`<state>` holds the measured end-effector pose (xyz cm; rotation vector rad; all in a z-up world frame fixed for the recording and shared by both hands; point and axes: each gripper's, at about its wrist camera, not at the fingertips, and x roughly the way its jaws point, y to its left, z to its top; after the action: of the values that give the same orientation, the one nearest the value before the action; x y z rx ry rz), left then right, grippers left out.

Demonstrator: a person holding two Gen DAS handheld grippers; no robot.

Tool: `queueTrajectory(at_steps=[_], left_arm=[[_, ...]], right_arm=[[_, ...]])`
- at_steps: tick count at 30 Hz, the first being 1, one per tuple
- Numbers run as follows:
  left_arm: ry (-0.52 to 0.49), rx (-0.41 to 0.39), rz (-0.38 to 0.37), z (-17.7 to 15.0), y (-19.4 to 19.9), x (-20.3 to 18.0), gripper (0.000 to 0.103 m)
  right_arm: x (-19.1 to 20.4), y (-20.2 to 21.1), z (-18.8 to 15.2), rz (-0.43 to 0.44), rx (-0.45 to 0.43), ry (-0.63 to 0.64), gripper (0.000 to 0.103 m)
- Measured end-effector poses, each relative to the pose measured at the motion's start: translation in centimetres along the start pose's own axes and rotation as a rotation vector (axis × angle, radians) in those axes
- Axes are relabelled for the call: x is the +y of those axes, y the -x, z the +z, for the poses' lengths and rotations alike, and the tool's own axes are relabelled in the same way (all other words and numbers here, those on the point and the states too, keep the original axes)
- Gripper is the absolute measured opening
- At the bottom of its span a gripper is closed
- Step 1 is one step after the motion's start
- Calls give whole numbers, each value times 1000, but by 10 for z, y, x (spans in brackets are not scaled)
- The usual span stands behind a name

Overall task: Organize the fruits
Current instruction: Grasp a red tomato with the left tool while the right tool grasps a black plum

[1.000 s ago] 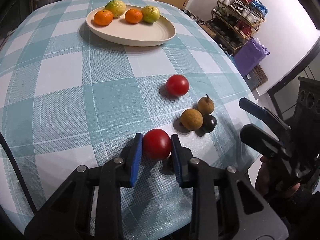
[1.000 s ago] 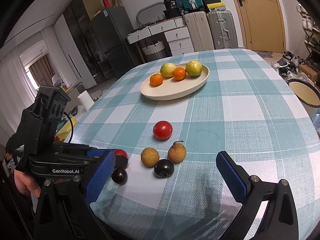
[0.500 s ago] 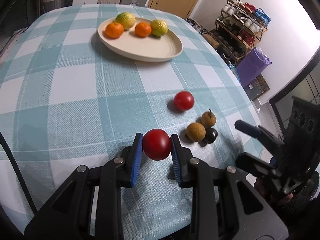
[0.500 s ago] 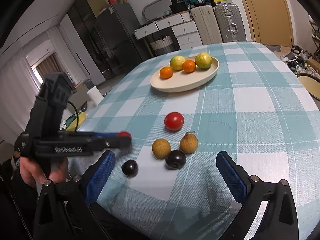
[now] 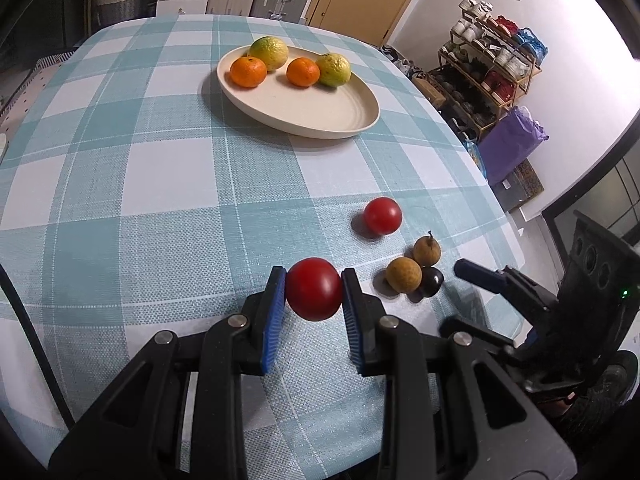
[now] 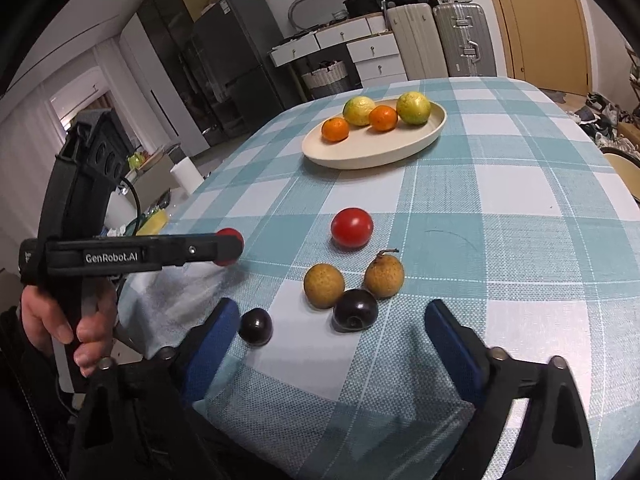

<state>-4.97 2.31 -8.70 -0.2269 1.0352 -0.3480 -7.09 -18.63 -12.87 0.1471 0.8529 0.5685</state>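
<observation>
Overhead, the left gripper [image 5: 314,300] was clenched on a red tomato [image 5: 314,294], both blue pads pressed to its sides; the side-on right wrist view showed this tomato [image 6: 228,246] held clear above the checked surface [image 5: 160,184] near its left edge. The right gripper [image 6: 332,344] was released, jaws spread wide and holding nothing, low over the near edge of the surface. Between its pads lay a dark plum [image 6: 355,309], touching two brown round fruits: one without a stem [image 6: 324,285] and one with a stem [image 6: 384,275], both just beyond it. A second dark plum [image 6: 256,326] sat apart, just beside the right gripper's left pad, near the left edge. A second red tomato [image 6: 352,227] rested on the surface farther in, near the brown fruits but not touching them. Toward the far edge stood a cream oval plate [image 6: 400,152] carrying four citrus: two oranges [image 6: 335,129] [image 6: 383,118] and two yellow-green fruits [image 6: 359,111] [image 6: 413,108]. The person's hand [image 6: 68,320] gripped the left gripper's handle at the left edge.
</observation>
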Motion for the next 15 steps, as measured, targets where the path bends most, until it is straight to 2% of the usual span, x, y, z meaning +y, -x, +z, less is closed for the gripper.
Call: queueTrajectory(at_steps=[4, 8, 10, 13, 15], left_arm=[[4, -1, 0, 0, 0, 2, 25], [16, 2, 2, 1, -2, 7, 25], [21, 4, 0, 1, -2, 9, 25], [23, 5, -2, 2, -3, 10, 25], [24, 2, -3, 2, -2, 11, 25]], right_arm=[[0, -8, -1, -36, 31, 3, 63], [-1, -14, -1, -49, 49, -1, 52], [0, -16, -2, -55, 59, 6, 40], [0, -18, -2, -76, 68, 14, 29], [-4, -18, -1, -78, 72, 7, 26]])
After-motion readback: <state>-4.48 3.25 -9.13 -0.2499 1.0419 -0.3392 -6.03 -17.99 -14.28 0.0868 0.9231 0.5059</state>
